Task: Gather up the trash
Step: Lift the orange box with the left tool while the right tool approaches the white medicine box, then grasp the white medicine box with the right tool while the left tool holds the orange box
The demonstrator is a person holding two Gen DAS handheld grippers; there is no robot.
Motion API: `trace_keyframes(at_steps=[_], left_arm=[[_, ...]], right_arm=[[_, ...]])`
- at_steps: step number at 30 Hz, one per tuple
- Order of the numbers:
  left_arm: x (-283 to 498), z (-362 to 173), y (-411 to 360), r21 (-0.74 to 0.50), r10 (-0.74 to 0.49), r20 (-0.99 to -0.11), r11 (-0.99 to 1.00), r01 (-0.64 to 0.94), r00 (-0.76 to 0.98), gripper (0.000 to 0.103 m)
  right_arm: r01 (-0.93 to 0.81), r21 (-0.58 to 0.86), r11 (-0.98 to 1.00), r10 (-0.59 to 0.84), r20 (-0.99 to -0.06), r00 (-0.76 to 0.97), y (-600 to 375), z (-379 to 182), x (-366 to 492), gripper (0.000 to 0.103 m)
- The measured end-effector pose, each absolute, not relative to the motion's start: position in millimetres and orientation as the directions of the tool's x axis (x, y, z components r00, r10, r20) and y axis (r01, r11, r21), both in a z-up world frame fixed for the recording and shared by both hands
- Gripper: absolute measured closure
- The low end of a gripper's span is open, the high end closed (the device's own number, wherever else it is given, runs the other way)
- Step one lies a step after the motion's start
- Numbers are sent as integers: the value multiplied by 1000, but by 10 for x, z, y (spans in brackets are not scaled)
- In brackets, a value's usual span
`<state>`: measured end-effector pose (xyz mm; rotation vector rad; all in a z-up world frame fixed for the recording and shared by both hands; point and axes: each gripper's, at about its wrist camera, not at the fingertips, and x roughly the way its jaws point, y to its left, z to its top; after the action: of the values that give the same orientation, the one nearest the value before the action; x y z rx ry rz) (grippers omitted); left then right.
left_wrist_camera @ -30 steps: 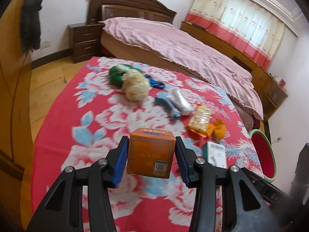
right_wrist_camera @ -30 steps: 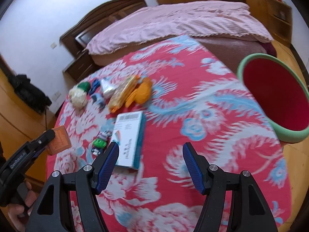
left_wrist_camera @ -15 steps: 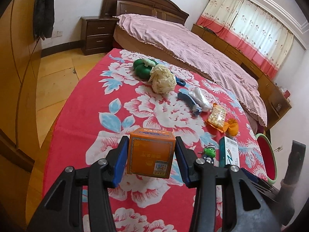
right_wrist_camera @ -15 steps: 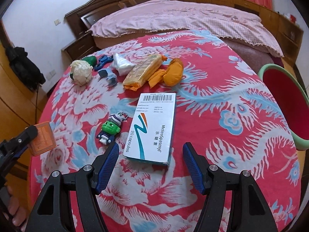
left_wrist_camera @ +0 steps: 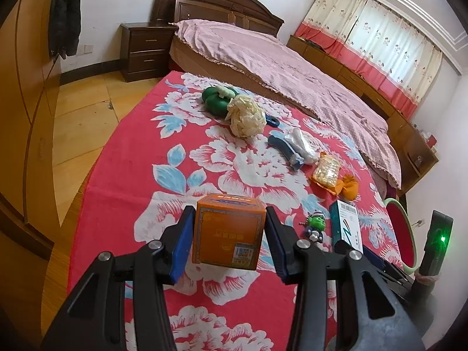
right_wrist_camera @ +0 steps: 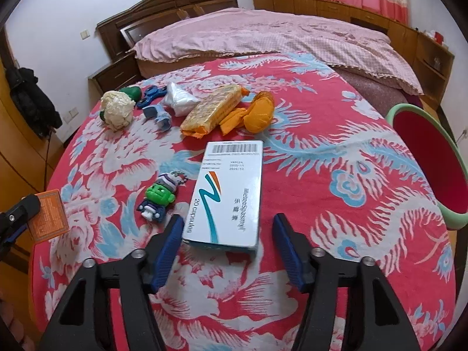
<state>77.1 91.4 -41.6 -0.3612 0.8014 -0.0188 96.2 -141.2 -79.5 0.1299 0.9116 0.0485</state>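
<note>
Boxes in play on the red floral cloth

Left gripper (left_wrist_camera: 229, 241) has the orange box (left_wrist_camera: 228, 235) clamped between its blue pads, jaws about half open, one pad flat against each side, and the box hangs clear above the cloth (left_wrist_camera: 140, 181). From the right wrist view that same box shows at 9 o'clock, at the cloth's edge.

Right gripper (right_wrist_camera: 226, 247) points down at the capsule box (right_wrist_camera: 226, 197), which lies flat on the cloth, barcode end at 12 o'clock. Its jaws are closing. The near end of the box sits just ahead of the gap between the pads; neither pad presses on it, though the left one is just beside its near corner.

At 10 o'clock from the capsule box lies a green toy figure (right_wrist_camera: 159, 197), just beside it. Beyond, toward 12 o'clock, a cracker pack (right_wrist_camera: 212, 109) lies touching an orange wrapper (right_wrist_camera: 259, 111). Left of those sit a white bag (right_wrist_camera: 180, 99), a blue fidget spinner (right_wrist_camera: 152, 93), a pale-blue clip (right_wrist_camera: 159, 115) and a crumpled paper ball (right_wrist_camera: 117, 109), with something green (right_wrist_camera: 131, 92) behind the ball.

Off the cloth at 3 o'clock in the right wrist view stands the red bin (right_wrist_camera: 456, 201) with its green rim, well apart from both boxes. A pink bed (right_wrist_camera: 278, 33) fills the background.
</note>
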Motion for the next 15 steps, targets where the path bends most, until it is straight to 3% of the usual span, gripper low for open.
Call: trace_keyframes(at_steps=[1,15], left_arm=[[763,-411,902,-322,-152,-698,939,-117,700,56],[660,-255,784,-322,-172,-676,943,-79,716,56]], right_arm=[[15,131,991,94,-784,613,-1422,-794,959,51],[38,263,964,184,-763,620,-1732,-715,791,52]])
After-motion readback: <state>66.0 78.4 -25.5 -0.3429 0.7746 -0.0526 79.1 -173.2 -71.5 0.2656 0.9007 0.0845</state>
